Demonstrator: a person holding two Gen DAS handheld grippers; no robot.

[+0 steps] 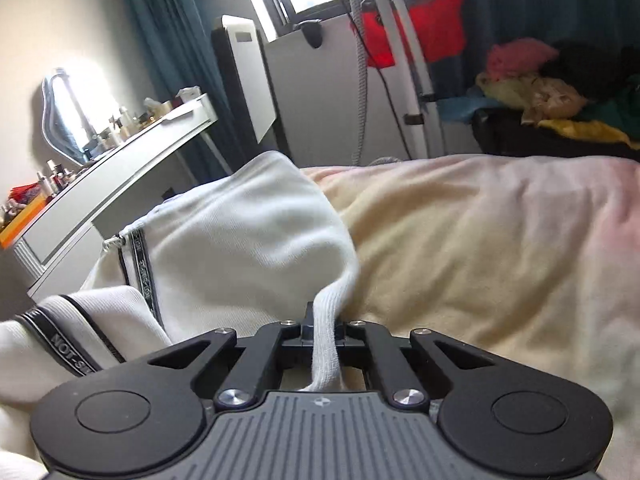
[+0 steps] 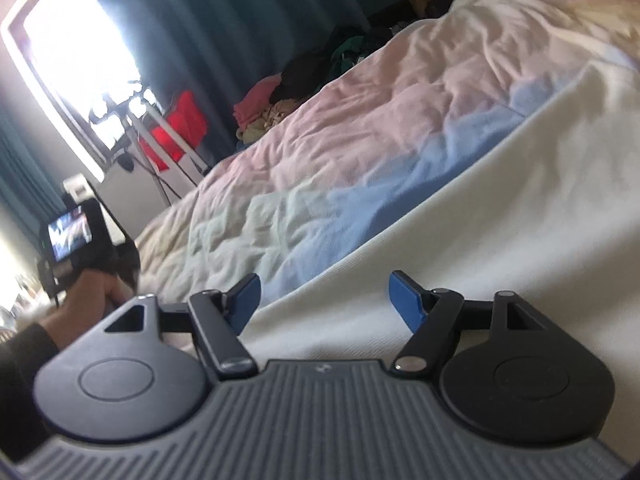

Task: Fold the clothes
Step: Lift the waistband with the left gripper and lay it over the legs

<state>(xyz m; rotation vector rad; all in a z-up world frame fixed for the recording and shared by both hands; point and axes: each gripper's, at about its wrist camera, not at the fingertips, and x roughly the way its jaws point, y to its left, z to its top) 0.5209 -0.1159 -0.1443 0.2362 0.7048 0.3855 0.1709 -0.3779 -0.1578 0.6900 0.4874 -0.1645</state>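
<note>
A white knitted garment (image 1: 248,236) with black lettered tape along its seams lies bunched on the bed, filling the left and middle of the left wrist view. My left gripper (image 1: 325,330) is shut on a ribbed white edge (image 1: 326,344) of that garment, which runs back between the jaws toward the camera. In the right wrist view the same white cloth (image 2: 500,216) spreads flat across the lower right. My right gripper (image 2: 325,300) hovers just above it, open, its blue pads (image 2: 406,300) wide apart with nothing pinched. At far left a hand (image 2: 86,300) holds the other gripper.
The bed wears a rumpled pastel duvet (image 1: 500,248). A white dressing table (image 1: 120,168) crowded with bottles stands to the left, by a mirror. Behind are teal curtains, a white appliance (image 1: 320,92), a stand with a red cloth (image 1: 420,28) and a heap of coloured clothes (image 1: 560,92).
</note>
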